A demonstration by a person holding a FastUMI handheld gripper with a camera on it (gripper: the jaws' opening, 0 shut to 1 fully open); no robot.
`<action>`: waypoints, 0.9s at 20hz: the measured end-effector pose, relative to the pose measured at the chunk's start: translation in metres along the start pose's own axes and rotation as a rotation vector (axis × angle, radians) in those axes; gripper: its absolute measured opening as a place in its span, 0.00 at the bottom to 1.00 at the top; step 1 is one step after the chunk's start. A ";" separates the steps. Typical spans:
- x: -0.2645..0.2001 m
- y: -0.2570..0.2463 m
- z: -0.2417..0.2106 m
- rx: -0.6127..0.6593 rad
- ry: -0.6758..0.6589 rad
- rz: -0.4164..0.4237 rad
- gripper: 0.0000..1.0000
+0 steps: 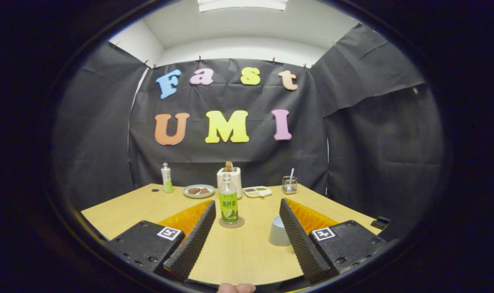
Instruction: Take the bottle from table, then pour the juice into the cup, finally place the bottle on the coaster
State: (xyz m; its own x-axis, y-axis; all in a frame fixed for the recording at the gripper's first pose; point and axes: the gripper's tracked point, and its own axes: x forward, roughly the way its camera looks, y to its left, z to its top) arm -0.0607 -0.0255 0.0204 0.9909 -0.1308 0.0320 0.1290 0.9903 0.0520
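A clear bottle (228, 201) with a green label stands upright on a round coaster (231, 223) in the middle of the wooden table (120, 213), just beyond my fingertips and nearer the left finger. A pale grey cup (278, 231) stands beside the right finger, partly hidden by it. My gripper (247, 205) is open, its fingers wide apart with only bare table between them.
Along the back of the table stand a small white and green bottle (166, 178), a plate with brown pieces (198, 191), a white toaster (230, 181), a small divided dish (257, 191) and a wire holder (289, 184). A fingertip (235, 288) shows by the gripper's base.
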 end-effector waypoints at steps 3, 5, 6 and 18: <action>-0.004 0.002 0.001 -0.019 -0.017 0.011 1.00; -0.003 0.006 0.000 -0.026 -0.018 0.021 1.00; -0.002 0.006 0.000 -0.033 -0.017 0.018 1.00; 0.007 0.018 -0.006 -0.039 -0.007 0.054 1.00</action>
State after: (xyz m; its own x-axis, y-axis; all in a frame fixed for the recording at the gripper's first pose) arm -0.0516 -0.0080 0.0156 0.9962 -0.0777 0.0403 0.0773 0.9969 0.0109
